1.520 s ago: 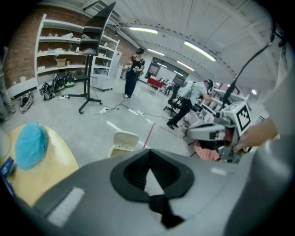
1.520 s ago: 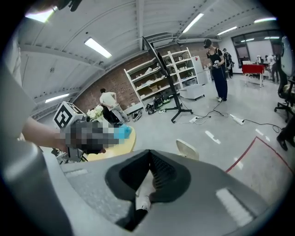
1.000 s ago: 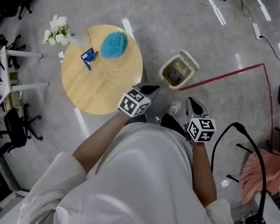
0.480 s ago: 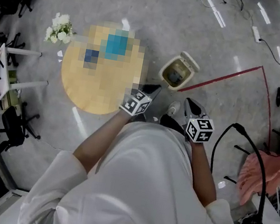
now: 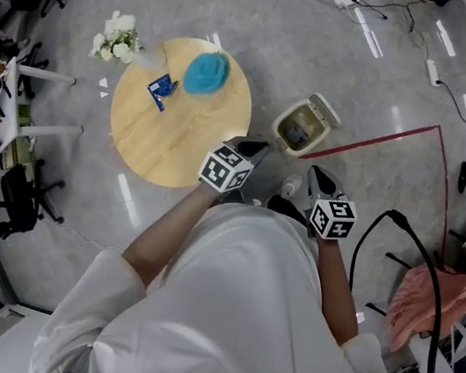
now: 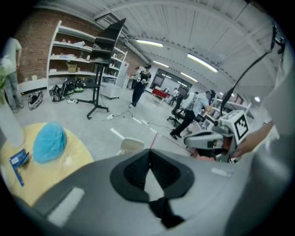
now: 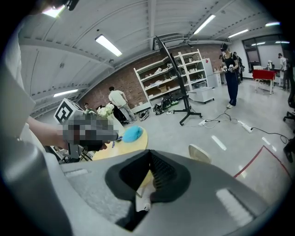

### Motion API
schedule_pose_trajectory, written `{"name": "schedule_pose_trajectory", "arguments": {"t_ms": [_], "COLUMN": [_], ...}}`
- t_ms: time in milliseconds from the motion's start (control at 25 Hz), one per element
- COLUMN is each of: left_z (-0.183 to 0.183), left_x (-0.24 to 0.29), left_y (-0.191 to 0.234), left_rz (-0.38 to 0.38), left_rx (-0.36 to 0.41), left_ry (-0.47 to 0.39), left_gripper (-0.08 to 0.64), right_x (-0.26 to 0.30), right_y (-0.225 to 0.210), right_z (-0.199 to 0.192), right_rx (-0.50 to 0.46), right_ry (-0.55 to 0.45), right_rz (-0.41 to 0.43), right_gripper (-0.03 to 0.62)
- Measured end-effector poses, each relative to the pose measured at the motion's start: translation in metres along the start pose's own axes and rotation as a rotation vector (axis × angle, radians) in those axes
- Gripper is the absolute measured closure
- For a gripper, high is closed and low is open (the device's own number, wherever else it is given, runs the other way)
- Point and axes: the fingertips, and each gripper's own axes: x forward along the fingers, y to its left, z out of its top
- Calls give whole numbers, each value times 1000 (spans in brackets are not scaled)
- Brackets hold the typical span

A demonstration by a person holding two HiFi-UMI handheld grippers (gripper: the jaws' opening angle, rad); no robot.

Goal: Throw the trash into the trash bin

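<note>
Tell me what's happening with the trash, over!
Left gripper and right gripper both shut, empty. Blue packet and blue cap lie on the table, untouched. Bin open on the floor. Flower vase stands close beside them.

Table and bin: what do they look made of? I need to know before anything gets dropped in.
Table: looks like pale wood or a wood-look laminate with a matt finish, going by its even tan top with no hard glare. Bin: probably cream plastic, smooth and slightly glossy. It has rounded moulded edges and a thin flip lid standing open.
</note>
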Motion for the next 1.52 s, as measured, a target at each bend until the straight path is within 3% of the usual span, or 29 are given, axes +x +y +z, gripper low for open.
{"name": "schedule_pose_trajectory", "arguments": {"t_ms": [720,1120,1520], "left_z": [-28,-41,-57], "left_x": [-54,-92,-127], "left_y": [54,102,154], "left_rz": [135,216,296], "left_rx": [-56,-113,-117], "left_ry": [-39,-69,-58], "left_gripper": [534,508,500], "right_x": [28,42,53], "right_y": [43,63,78], "right_z": [3,2,2], "right_rx": [-59,-84,-96], "right_ry": [36,57,74], "right_rz": [62,66,60], "right_gripper": [592,592,592]}}
